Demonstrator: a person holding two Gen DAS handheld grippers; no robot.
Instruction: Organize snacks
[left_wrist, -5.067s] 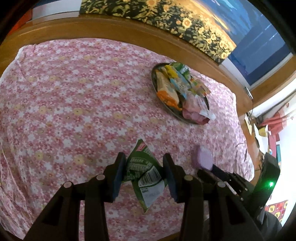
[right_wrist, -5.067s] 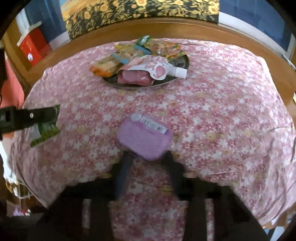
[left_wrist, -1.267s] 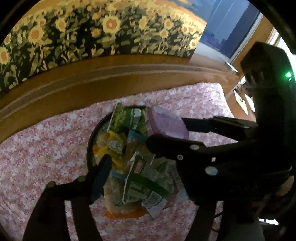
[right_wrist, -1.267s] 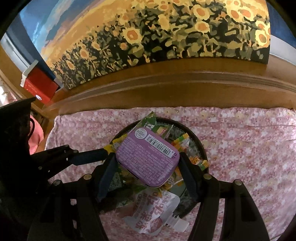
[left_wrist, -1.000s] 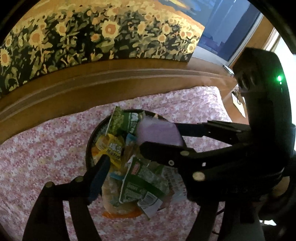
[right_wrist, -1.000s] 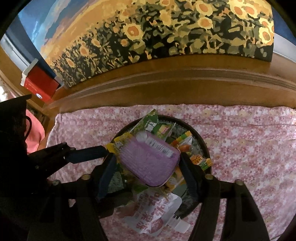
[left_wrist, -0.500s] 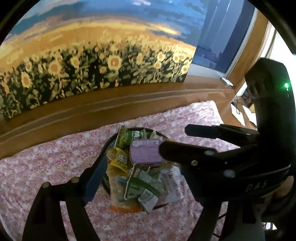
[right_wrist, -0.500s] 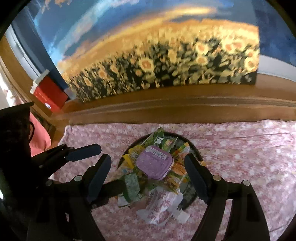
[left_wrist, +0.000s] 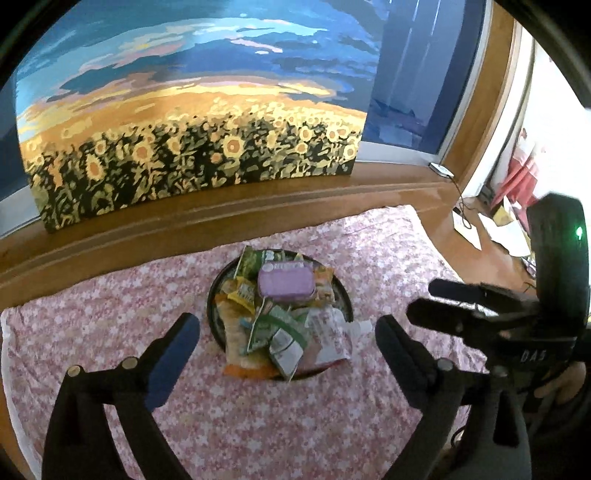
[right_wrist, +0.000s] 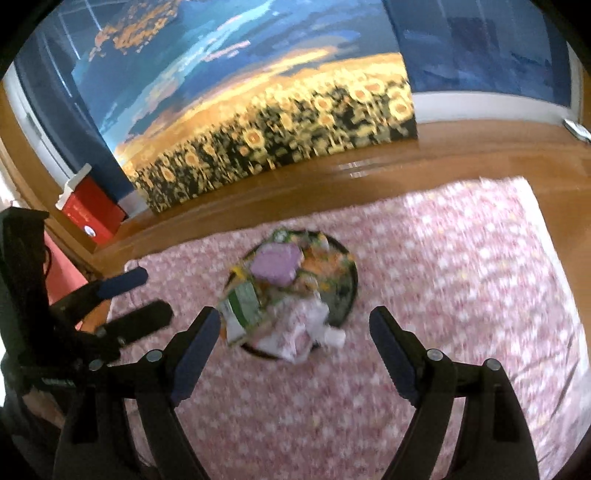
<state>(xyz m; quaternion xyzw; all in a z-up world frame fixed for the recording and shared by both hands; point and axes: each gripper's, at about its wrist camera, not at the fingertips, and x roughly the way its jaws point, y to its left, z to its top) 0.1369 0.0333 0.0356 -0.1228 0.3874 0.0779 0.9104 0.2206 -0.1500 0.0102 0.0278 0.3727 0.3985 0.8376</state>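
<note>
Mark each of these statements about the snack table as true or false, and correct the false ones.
1. The purple pack lies on top of the pile in the tray. True.
2. The left gripper is shut on the green packet. False: it is open and empty, and the packet lies in the tray.
3. The right gripper is open. True.
4. The tray sits on bare wood. False: it sits on the pink floral cloth.
5. A sunflower painting stands behind the table. True.
</note>
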